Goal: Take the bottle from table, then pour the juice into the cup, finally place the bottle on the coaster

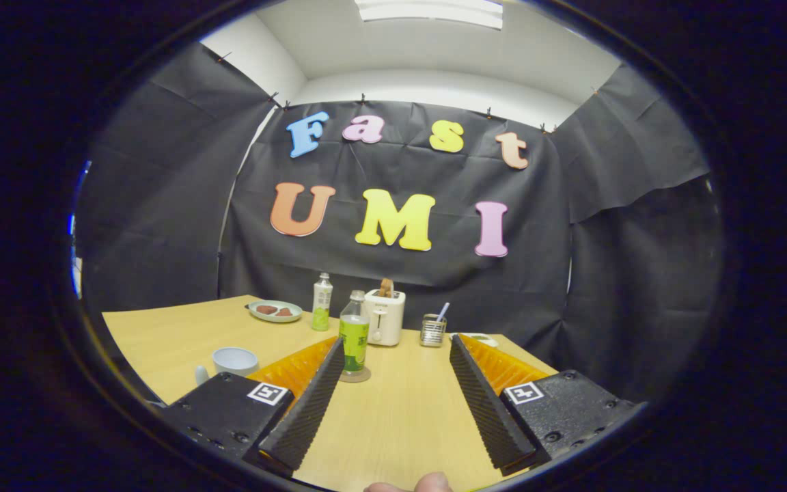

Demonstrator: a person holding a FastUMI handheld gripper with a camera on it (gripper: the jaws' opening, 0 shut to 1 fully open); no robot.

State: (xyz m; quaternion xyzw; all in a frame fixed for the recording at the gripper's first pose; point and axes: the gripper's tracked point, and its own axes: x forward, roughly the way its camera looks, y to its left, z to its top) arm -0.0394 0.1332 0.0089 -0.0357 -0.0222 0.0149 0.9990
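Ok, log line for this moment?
gripper: open, empty | green bottle: on coaster, just ahead | cup: left of fingers | stage: bottle placed

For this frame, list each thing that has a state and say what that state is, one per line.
gripper: open, fingers spread wide, holding nothing.
green bottle: upright, capped, standing on the coaster, just ahead of the left finger.
second bottle: upright, capped, farther back.
cup: upright beside the left finger; contents cannot be told.
toaster: a slice sticking up from its slot.
plate: holds two reddish pieces.
small jar: upright, something standing in it.
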